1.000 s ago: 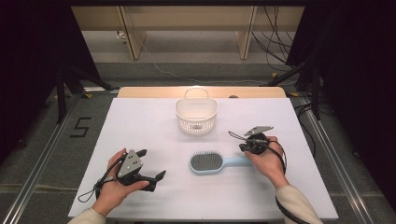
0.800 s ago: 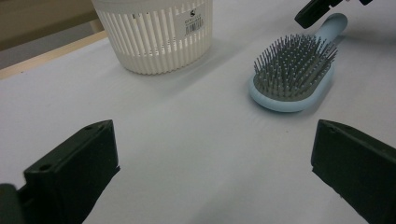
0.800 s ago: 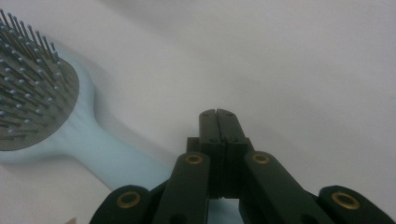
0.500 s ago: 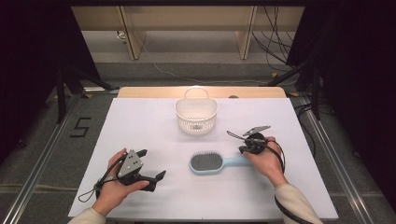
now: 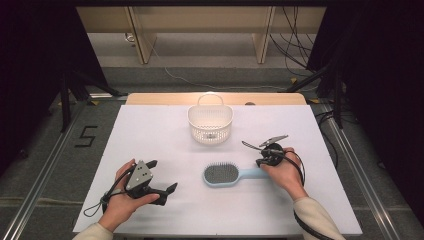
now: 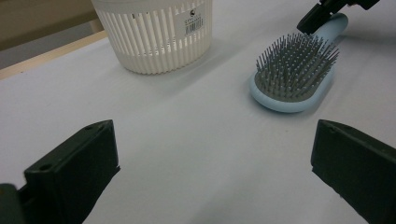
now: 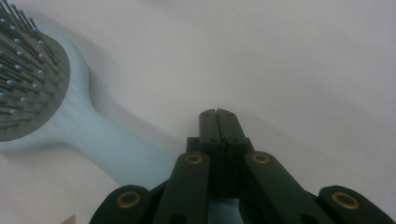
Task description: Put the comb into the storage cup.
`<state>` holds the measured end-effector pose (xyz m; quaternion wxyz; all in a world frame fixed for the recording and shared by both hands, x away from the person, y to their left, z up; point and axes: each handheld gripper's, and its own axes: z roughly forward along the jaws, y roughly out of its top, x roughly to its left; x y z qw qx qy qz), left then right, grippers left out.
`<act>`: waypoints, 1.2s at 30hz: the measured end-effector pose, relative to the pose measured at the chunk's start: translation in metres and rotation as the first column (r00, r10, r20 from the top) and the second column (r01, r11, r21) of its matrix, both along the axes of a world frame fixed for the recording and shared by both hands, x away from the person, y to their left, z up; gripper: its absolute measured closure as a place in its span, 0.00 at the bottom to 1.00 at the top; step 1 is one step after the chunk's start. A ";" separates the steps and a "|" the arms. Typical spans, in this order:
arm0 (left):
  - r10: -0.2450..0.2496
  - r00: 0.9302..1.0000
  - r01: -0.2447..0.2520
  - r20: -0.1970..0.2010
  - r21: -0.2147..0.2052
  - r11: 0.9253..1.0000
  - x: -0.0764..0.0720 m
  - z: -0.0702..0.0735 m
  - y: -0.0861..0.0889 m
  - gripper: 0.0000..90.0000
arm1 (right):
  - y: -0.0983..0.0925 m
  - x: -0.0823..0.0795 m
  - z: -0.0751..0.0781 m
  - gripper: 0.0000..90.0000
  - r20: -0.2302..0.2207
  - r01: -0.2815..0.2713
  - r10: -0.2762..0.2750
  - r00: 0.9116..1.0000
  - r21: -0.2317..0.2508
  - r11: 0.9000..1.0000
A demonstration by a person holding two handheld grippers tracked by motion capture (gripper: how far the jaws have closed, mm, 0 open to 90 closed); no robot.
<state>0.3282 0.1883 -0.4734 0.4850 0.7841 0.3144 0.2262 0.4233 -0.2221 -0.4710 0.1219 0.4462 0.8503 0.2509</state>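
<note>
- White table cover (image 5: 150, 130) spans the work area, wooden edge at the far side; on the floor to the left a black "5" (image 5: 86, 136) is marked
- Left gripper (image 5: 162, 176) near the front-left corner, held in the left hand (image 5: 120, 200), grey three-cornered plate on top, cable looping off to the left
- Its jaws stand wide apart, nothing between them; the left gripper view shows bare white cover between the two black jaws, which sit low over the table
- White slatted plastic basket (image 5: 210, 122) at centre rear, upright, thin handle arching over the far rim; nothing can be made out inside it from above
- Basket label (image 6: 194, 20): small white sticker with a barcode and a tiny logo, print too small to read
- Pale blue hairbrush (image 5: 227, 175) lies flat in front of the basket, well apart from it, bristles up, grey pad with dark pins; head points left, handle runs right
- Brush handle end reaches under the right gripper (image 5: 260, 161); in the right gripper view the handle (image 7: 116, 154) passes just left of and beneath the closed tips
- Right gripper jaws pressed fully together, tips meeting with no gap, nothing clamped; tips sit right beside the handle, contact cannot be told
- Right hand (image 5: 282, 172) wraps that gripper, cable looped round the wrist, pale sleeve at the bottom edge
</note>
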 end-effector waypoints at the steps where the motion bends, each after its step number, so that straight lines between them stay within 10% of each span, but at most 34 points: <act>1: 0.000 1.000 0.000 0.000 0.001 1.000 0.000 0.000 0.000 0.00 | 0.000 0.000 0.000 1.00 -0.004 0.002 -0.002 1.000 -0.002 1.000; 36: 0.001 1.000 -0.001 0.003 -0.008 1.000 -0.001 0.001 0.001 0.00 | 0.001 -0.022 0.004 1.00 -0.111 -0.070 0.065 0.992 -0.045 0.997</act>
